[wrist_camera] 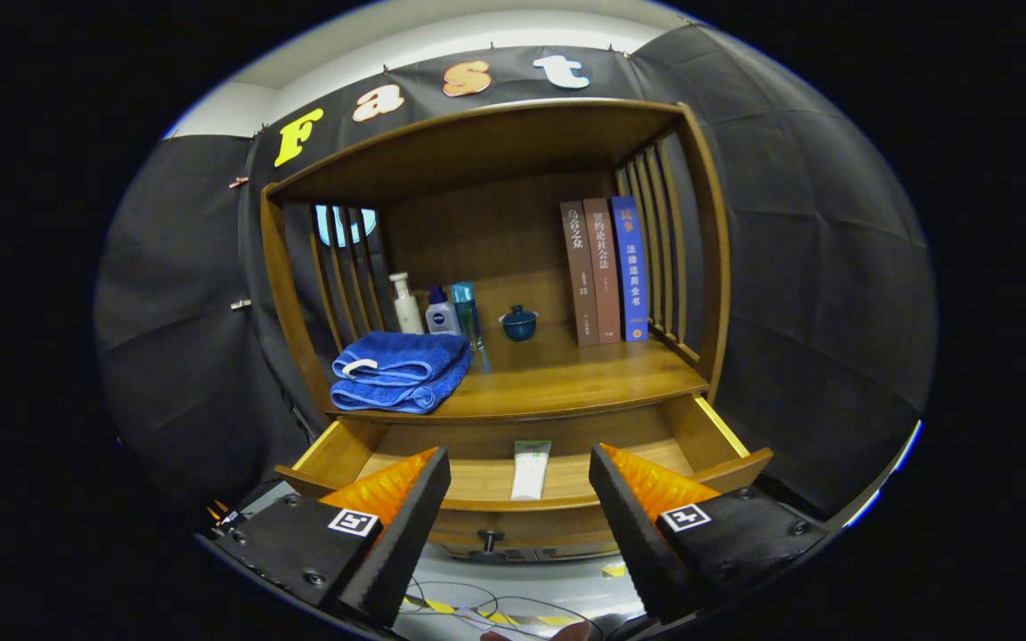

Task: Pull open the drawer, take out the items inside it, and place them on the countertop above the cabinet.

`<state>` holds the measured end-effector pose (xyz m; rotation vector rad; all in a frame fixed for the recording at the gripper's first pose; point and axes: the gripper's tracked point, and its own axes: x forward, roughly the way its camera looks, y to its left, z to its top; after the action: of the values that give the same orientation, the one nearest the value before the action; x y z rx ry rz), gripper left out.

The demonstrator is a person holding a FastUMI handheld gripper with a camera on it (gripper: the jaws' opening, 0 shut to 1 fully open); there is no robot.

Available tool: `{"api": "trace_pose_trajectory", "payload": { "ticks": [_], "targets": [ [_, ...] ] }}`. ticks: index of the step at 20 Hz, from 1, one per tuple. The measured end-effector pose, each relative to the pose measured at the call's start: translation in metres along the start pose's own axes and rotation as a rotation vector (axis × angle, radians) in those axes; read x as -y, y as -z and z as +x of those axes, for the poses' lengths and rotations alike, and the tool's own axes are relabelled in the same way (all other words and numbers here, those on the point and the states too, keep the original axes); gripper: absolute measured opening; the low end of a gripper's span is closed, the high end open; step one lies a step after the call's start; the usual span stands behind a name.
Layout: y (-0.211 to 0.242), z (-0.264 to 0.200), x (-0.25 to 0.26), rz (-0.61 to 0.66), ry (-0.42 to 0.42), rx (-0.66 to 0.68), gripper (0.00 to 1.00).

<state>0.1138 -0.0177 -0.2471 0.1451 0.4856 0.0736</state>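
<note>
1. Beyond the fingertips, the drawer stands pulled open under the countertop; a tube lies flat inside it, lengthwise, ready for lifting out.
2. Spread wide and holding nothing, the gripper frames the tube, probably lining up to grasp it.
3. Bare wood beside the folded towel and ahead of the books looks the likeliest landing spot.

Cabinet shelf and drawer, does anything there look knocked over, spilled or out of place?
Nothing stands out. The drawer is pulled open with a white tube lying flat inside. On the countertop the folded blue towel, bottles, lidded cup and books sit tidily. The tongs hang open before the drawer.
</note>
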Motion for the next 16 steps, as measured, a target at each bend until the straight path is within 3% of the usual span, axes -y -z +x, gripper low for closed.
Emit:
{"api": "trace_pose_trajectory", "payload": {
  "ticks": [8,16],
  "targets": [
    [0.012,0.069,-0.005,-0.133,-0.039,-0.349,0.99],
    [0.065,0.125,-0.001,-0.124,0.000,-0.645,1.00]
  ]
}}
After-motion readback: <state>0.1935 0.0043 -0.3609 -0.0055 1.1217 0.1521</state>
